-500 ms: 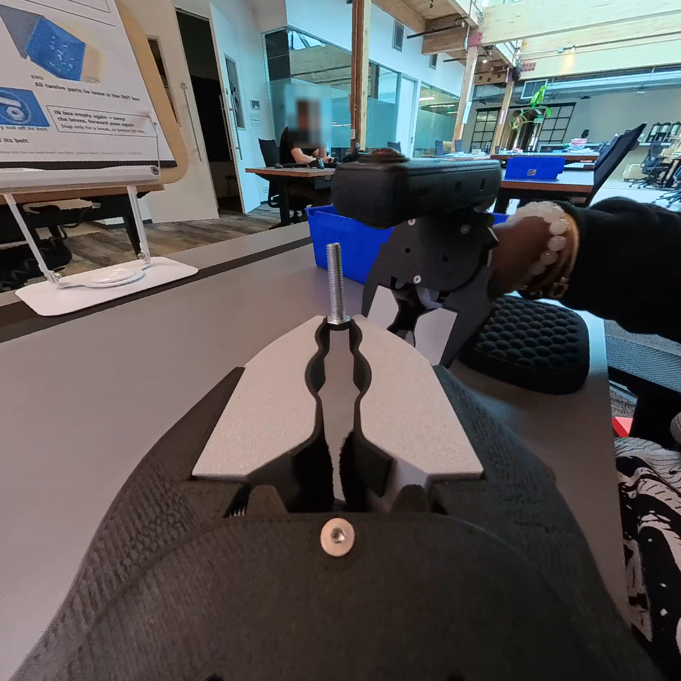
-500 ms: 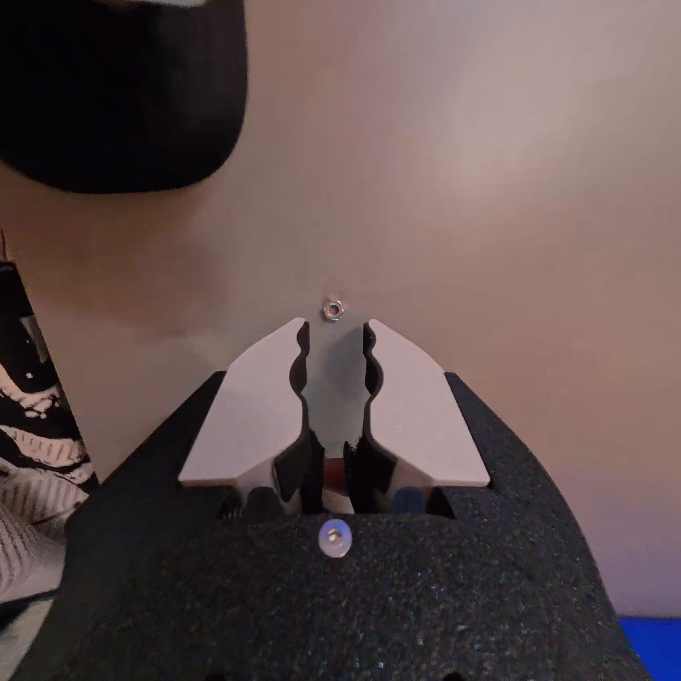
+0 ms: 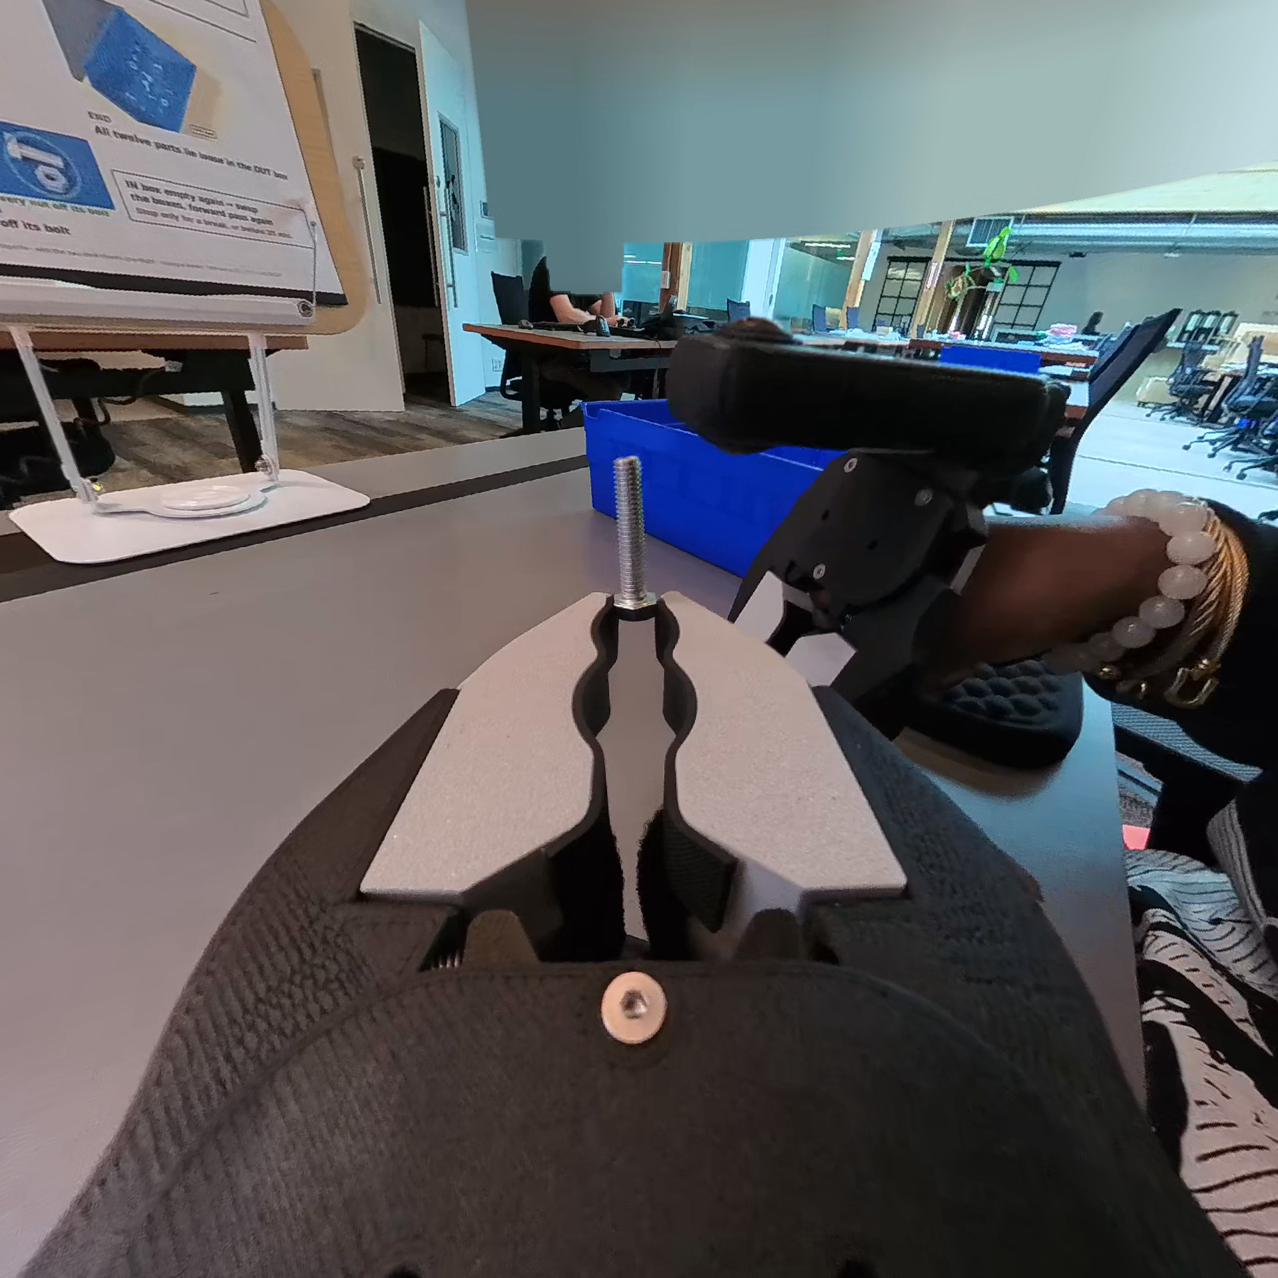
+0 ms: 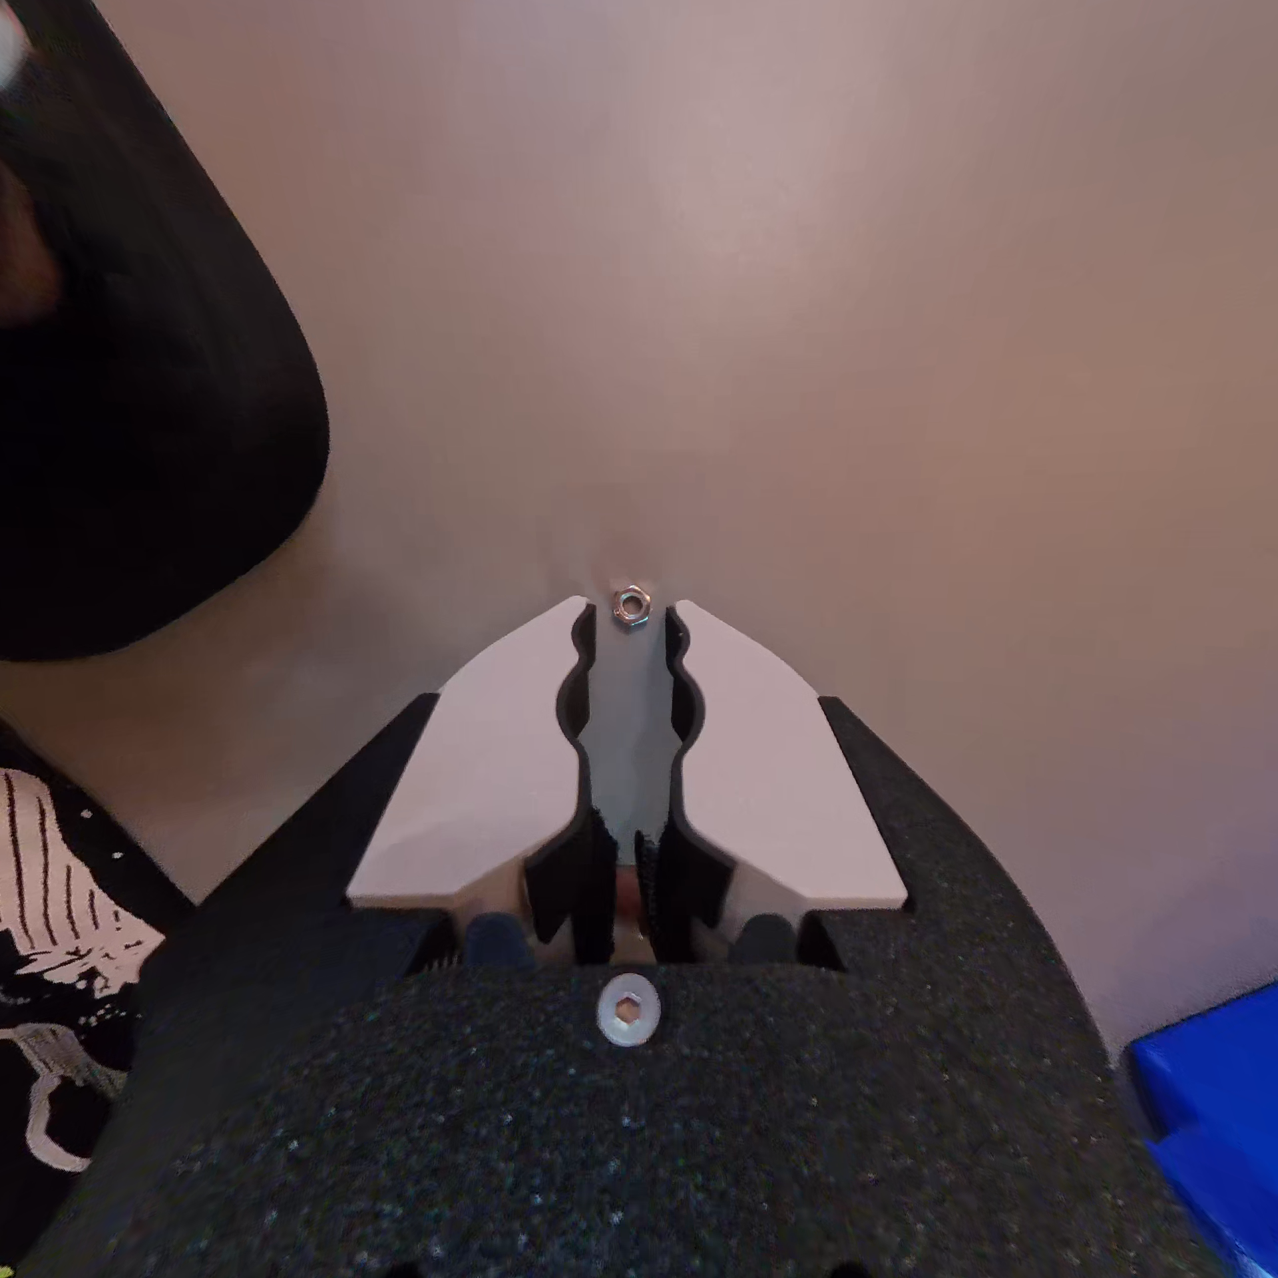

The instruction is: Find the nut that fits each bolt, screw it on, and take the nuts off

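At frame centre the left gripper clamps the bolt by its hex head, shank upright. The right gripper, jaws part-open and empty, straddles the nut lying flat on the table. The nut looks small, hard, light and slippery; grip opposite flats.

A smooth grey tabletop with a dark strip along its far edge fills the foreground. Beyond it lies wood-plank flooring and a white wall with a dark open doorway. A wooden desk on black legs stands farther back, with a black office chair and a seated person beside it. To the right opens a large bright office hall: glass partitions, black-framed grid windows, wooden posts, a hanging green plant, and rows of desks and black chairs in daylight.
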Demonstrator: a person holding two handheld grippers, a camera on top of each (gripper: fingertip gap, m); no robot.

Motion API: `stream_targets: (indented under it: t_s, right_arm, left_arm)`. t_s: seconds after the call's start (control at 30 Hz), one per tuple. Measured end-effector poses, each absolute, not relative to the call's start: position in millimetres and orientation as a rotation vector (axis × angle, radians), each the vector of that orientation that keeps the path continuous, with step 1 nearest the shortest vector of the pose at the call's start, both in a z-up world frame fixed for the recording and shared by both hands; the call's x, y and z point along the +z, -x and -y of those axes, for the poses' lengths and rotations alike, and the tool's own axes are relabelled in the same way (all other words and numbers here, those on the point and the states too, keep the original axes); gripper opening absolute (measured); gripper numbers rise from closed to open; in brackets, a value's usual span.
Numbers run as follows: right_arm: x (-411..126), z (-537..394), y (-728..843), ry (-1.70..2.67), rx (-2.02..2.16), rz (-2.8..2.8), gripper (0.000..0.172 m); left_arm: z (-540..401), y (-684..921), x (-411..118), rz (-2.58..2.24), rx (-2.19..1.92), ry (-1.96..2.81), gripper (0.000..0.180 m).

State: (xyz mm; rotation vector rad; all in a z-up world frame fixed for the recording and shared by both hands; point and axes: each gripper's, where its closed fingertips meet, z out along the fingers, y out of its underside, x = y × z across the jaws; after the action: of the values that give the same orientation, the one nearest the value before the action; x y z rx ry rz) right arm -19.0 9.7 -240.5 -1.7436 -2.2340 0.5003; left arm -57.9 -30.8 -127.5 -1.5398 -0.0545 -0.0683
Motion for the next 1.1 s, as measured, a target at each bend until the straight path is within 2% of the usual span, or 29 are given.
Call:
stream_targets:
  t_s: [0.23, 0.73, 0.83, 1.1]
  right_arm:
    - [-241, -8, 21, 1.706, 0.459, 2.268, 0.010]
    - [-239, -8, 20, 1.552, 0.565, 2.354, 0.010]
    - [-213, -13, 20, 1.408, 0.737, 2.367, 0.010]
    - [-85, 2, -4, 0.615, 1.198, 2.471, 0.010]
  left_arm:
    - [31, 59, -128, 0.064, -0.073, 1.539, 0.010]
    - [29, 50, -131, 0.001, -0.089, 1.568, 0.010]
    - [27, 46, -132, -0.029, -0.137, 1.585, 0.010]
    - [33, 0, -124, -0.309, -0.428, 1.545, 0.010]
